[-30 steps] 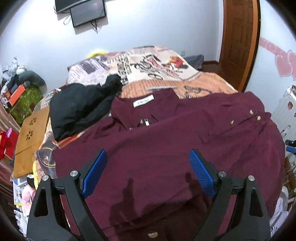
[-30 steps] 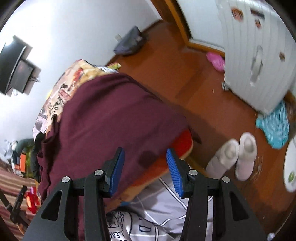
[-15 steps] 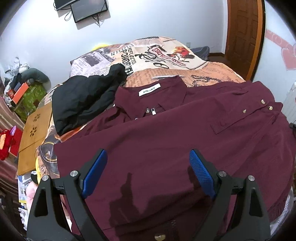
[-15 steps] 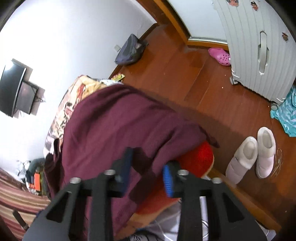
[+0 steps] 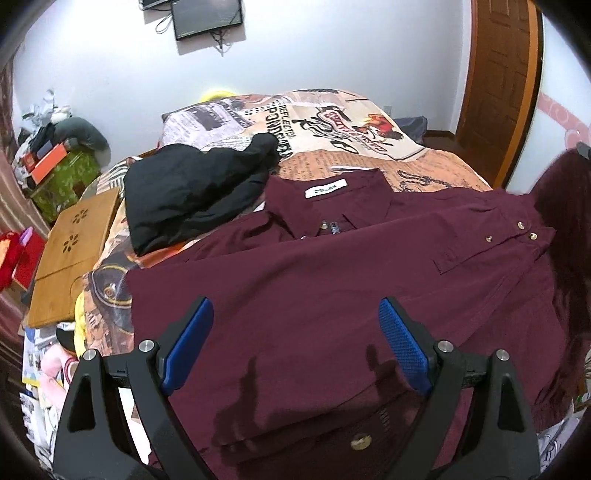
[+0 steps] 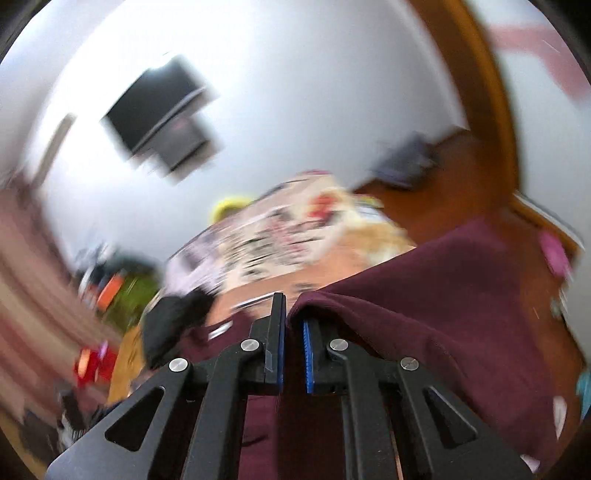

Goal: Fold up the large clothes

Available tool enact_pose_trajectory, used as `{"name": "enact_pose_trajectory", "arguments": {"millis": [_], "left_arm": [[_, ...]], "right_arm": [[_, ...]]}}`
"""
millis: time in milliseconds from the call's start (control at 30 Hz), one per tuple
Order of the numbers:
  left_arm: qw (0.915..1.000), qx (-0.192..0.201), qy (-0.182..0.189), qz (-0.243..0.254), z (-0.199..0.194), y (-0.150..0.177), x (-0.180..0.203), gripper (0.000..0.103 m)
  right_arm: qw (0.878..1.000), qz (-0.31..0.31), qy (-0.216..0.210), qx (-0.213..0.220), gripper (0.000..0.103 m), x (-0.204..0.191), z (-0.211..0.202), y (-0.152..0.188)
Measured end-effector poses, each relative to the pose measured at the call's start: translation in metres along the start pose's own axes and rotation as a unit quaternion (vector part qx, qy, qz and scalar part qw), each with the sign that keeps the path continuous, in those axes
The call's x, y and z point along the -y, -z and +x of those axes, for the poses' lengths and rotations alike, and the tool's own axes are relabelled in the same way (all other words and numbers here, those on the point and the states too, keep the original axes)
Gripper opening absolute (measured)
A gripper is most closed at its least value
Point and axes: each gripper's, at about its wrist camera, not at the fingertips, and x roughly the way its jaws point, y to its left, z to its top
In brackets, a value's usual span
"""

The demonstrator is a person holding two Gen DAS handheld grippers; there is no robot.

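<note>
My right gripper [image 6: 293,332] is clamped on a fold of the maroon shirt [image 5: 332,280], its blue pads [image 6: 307,354] pinching the cloth, which drapes away to the right of the jaws (that view is badly blurred). My left gripper [image 5: 295,332] hovers over the shirt's lower front with its jaws spread wide and nothing between them. The shirt lies spread across the bed [image 5: 436,166], collar and white label [image 5: 325,192] toward the far side, its right edge raised into a dark bulge at the rim of the left view. Just beyond the collar, a black garment [image 5: 192,188] sits heaped on the printed bedspread. Further off, a screen [image 5: 207,16] hangs on the white wall.
</note>
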Motion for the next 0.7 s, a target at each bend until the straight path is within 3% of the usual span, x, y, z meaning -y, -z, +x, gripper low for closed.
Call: {"name": "enact_pose_trajectory", "arguments": {"millis": [167, 300, 400, 533, 700], "left_arm": [[0.9998, -0.010, -0.004, -0.016, 0.002, 0.009, -0.015, 0.093], [0.9993, -0.022, 0.004, -0.029, 0.006, 0.014, -0.020, 0.093], [0.9991, -0.028, 0.006, -0.030, 0.009, 0.016, -0.018, 0.093], [0.9992, -0.028, 0.009, -0.026, 0.009, 0.015, -0.011, 0.093], [0.9995, -0.022, 0.020, -0.014, 0.009, 0.010, 0.002, 0.093]], "right_arm": [[0.992, -0.065, -0.017, -0.110, 0.007, -0.039, 0.048, 0.059], [0.978, -0.072, 0.011, -0.194, 0.011, -0.028, 0.078, 0.105], [0.973, -0.045, 0.018, -0.228, 0.011, -0.009, 0.076, 0.114], [0.974, -0.017, 0.021, -0.226, 0.027, 0.003, 0.053, 0.103], [0.982, 0.012, 0.061, -0.176, 0.042, 0.022, 0.009, 0.095]]}}
